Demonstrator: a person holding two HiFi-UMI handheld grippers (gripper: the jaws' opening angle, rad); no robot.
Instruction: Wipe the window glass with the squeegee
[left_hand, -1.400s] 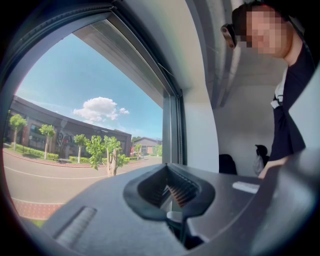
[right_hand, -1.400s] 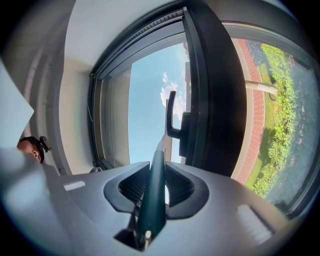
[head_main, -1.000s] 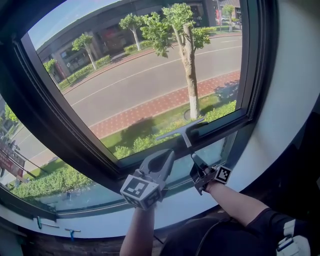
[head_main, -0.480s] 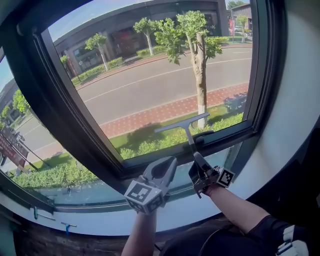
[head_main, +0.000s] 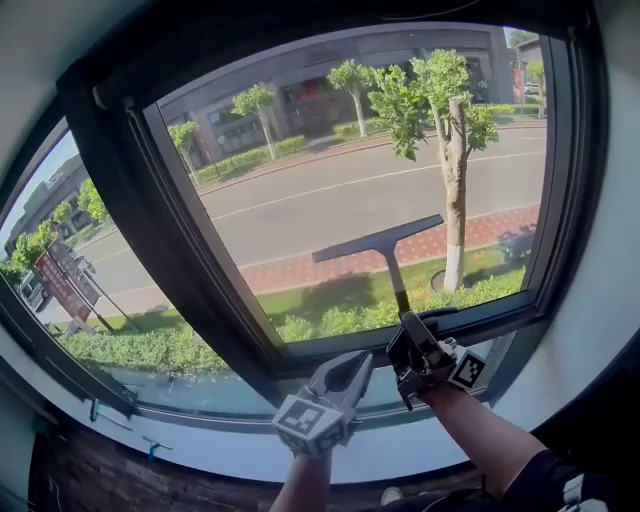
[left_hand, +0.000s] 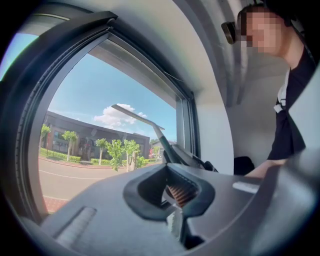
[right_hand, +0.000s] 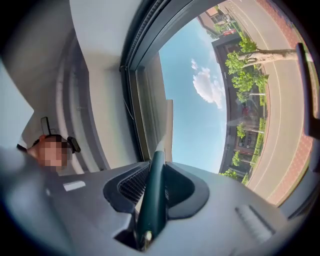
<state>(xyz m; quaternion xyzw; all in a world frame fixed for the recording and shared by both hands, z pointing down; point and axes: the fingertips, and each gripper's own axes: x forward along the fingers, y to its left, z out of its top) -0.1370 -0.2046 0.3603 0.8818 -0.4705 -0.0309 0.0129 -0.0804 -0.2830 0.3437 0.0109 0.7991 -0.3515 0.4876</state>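
The left hand-held gripper (head_main: 352, 368) is being held closed and empty below the window glass (head_main: 300, 190). Rightward, the squeegee (head_main: 380, 240), probably light and stiff, is being clamped by its smooth handle, the sensible hold, in the right hand-held gripper (head_main: 412, 345), with the blade being held up at mid-pane.

I see grey plastic left gripper (head_main: 365, 358) w/ looped jaws, ribbed inner pads, black-and-white square-marker cube (head_main: 308, 422) at its rear. Dark grey right gripper (head_main: 410, 335), same kind of cube (head_main: 468, 368). Rt arm: black sleeve (head_main: 540, 470) w/ white strap (head_main: 572, 492).
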